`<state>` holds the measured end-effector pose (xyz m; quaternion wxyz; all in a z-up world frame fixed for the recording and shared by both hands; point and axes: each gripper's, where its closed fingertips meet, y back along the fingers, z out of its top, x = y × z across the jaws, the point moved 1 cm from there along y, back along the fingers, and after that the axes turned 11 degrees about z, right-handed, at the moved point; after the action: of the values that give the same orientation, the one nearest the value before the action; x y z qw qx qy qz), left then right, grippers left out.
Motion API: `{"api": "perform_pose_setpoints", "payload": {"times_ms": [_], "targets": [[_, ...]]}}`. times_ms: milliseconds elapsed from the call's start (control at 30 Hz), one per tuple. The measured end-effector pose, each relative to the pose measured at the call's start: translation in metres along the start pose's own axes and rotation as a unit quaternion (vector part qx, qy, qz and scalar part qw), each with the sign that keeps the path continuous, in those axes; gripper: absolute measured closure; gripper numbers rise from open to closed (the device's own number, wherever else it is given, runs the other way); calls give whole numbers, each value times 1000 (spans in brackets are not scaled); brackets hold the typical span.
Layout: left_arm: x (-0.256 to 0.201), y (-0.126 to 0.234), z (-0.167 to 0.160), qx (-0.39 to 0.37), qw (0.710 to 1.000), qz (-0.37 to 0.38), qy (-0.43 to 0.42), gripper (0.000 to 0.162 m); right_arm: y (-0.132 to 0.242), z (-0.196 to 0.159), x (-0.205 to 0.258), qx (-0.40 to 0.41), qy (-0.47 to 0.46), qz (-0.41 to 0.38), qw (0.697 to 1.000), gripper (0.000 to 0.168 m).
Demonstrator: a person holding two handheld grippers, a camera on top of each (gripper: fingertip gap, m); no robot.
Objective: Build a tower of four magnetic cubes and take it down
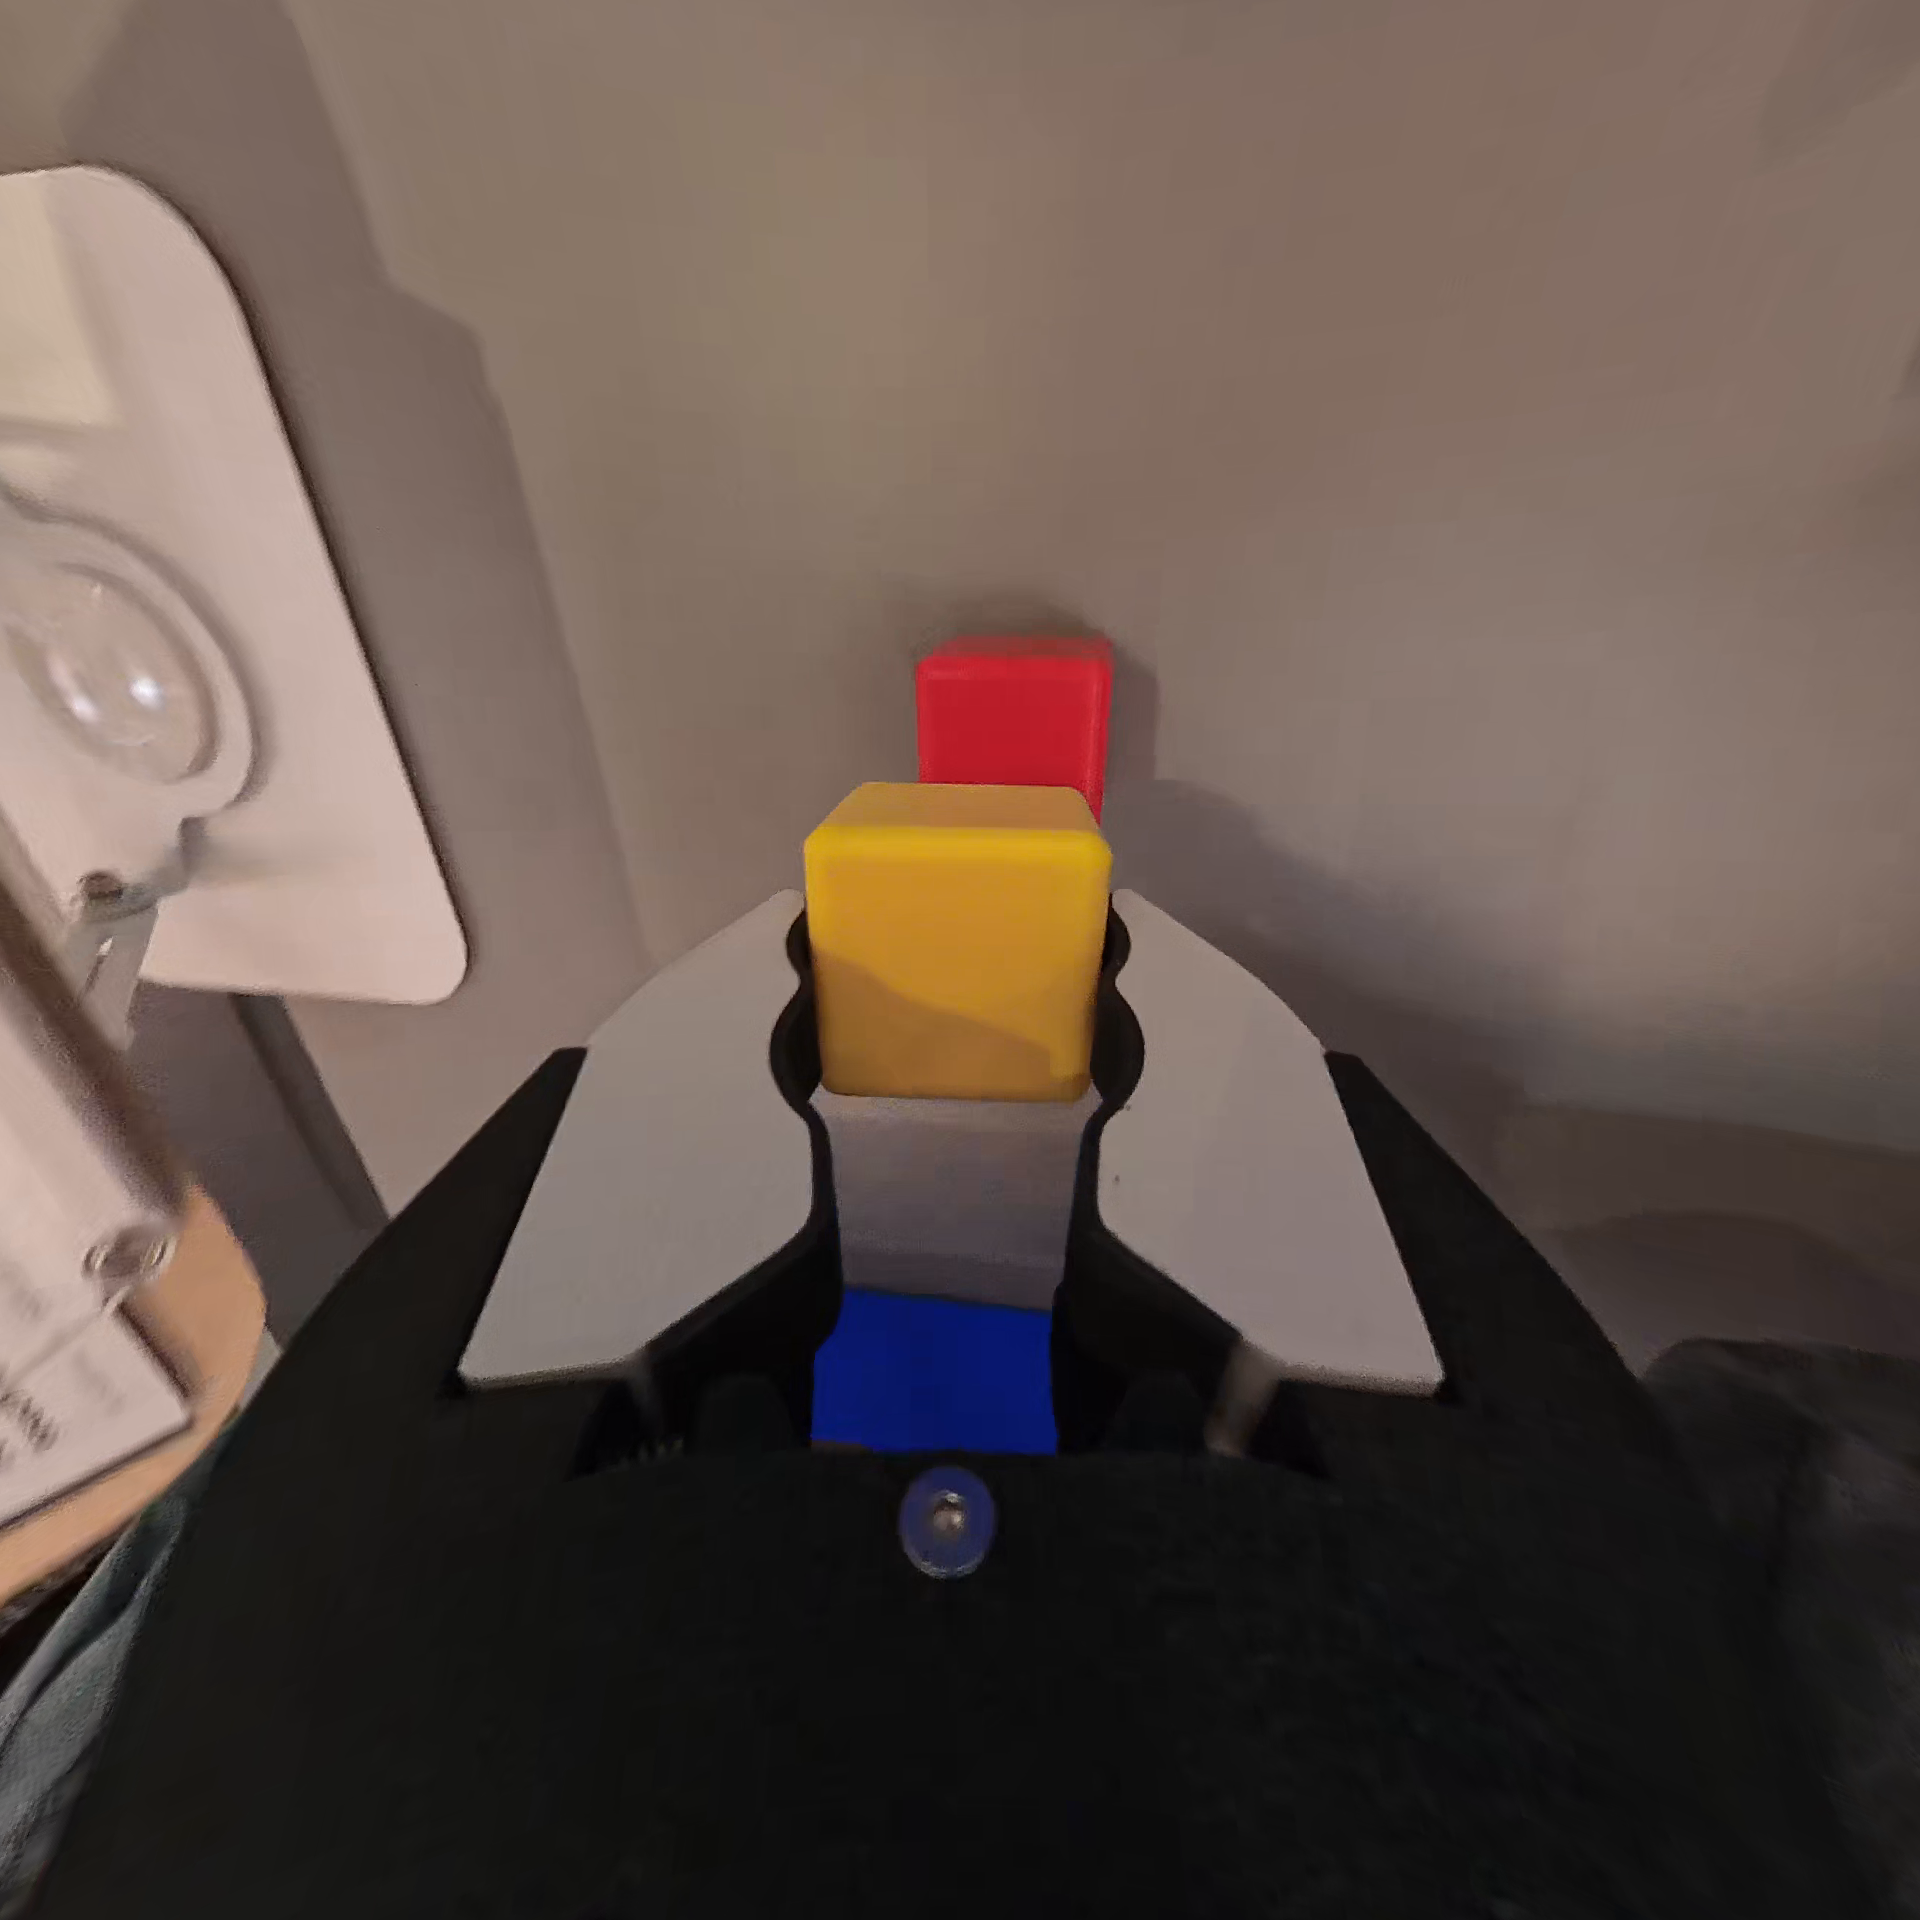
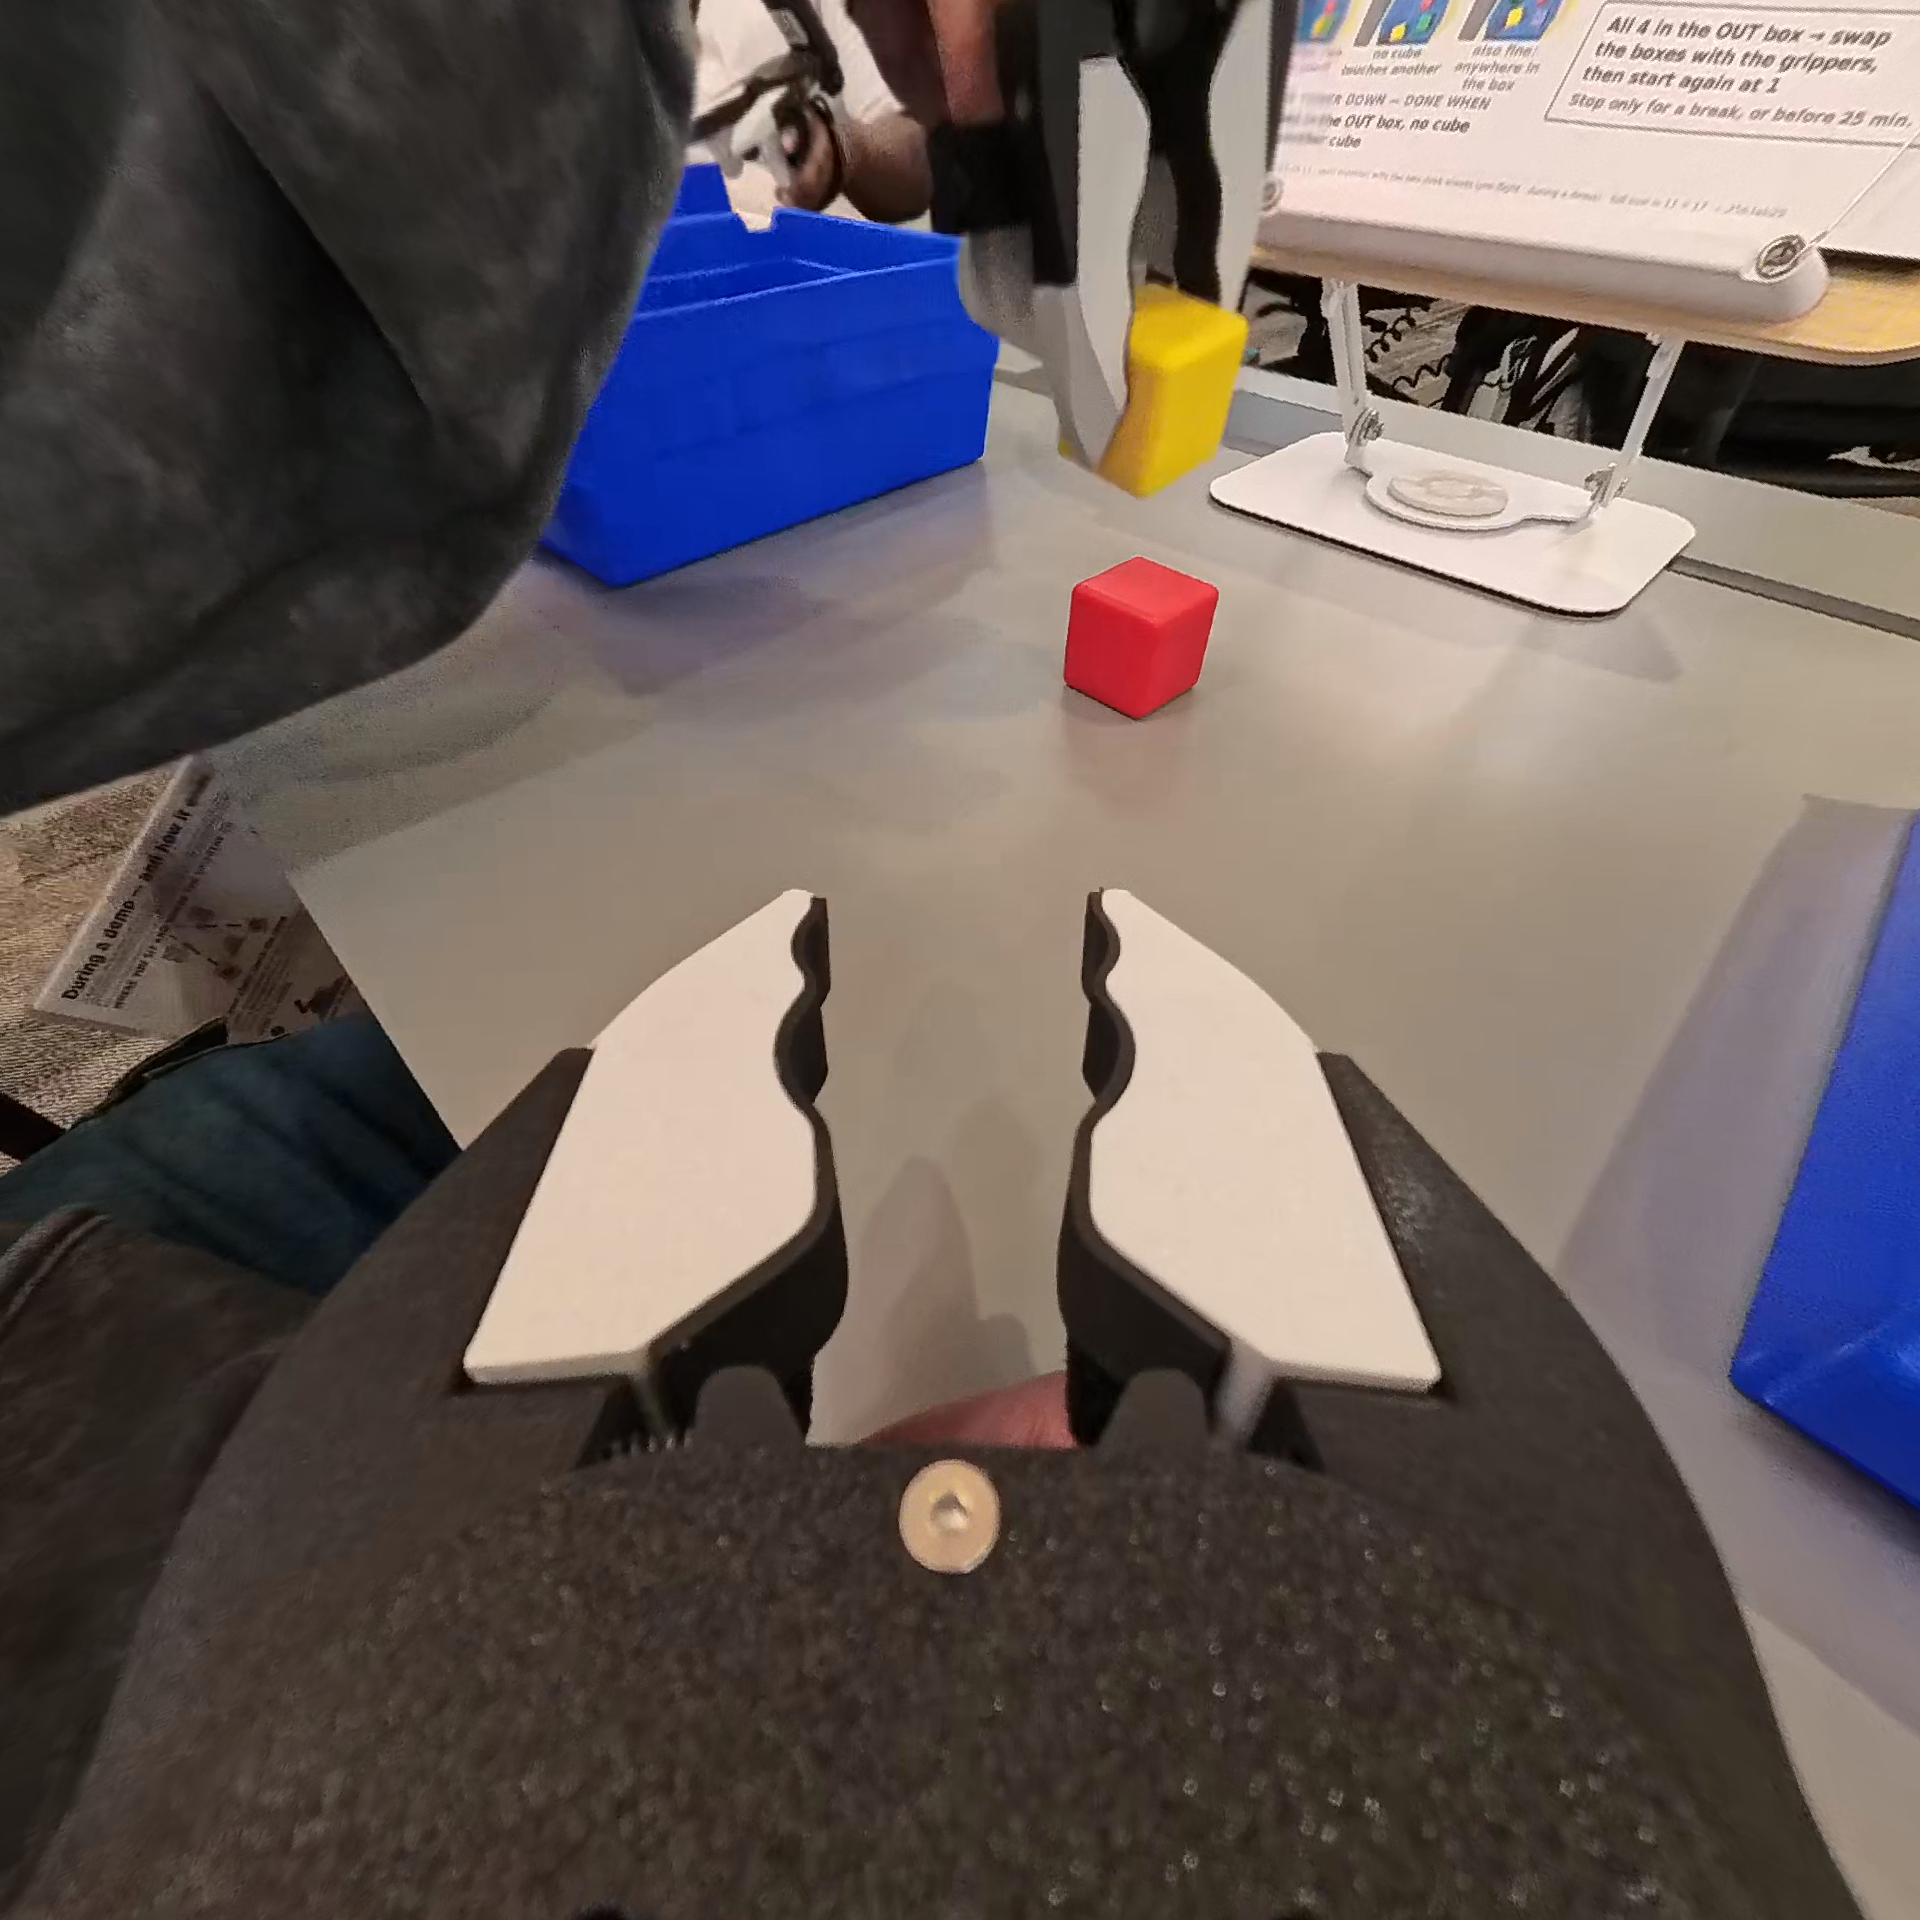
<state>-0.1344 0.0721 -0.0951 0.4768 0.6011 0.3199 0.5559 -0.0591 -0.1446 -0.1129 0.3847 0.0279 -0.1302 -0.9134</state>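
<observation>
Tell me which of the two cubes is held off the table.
The yellow cube: the left tongs are shut on it, above the grey table. The red cube rests on the table, untouched.

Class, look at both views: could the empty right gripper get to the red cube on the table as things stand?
Probably yes. The right gripper is open and empty, and only bare table lies between it and the red cube. The left gripper holds the yellow cube farther back.

Left wrist view dim, warm-grey; my stand at left smeared by motion blur. Right wrist view brighter, even overhead light, soft shadows on table; edges bowed by wide-angle.
</observation>
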Motion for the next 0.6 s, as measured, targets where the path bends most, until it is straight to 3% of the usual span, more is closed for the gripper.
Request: {"api": "perform_pose_setpoints", "payload": {"times_ms": [167, 600], "targets": [[-2, -24, 8, -22, 999, -30, 4, 113, 0, -1, 0, 3, 2, -2, 1000, 121], [-17, -37, 14, -63, 996, -61, 14, 113, 0, -1, 1, 5, 0, 0, 1000, 122]]}}
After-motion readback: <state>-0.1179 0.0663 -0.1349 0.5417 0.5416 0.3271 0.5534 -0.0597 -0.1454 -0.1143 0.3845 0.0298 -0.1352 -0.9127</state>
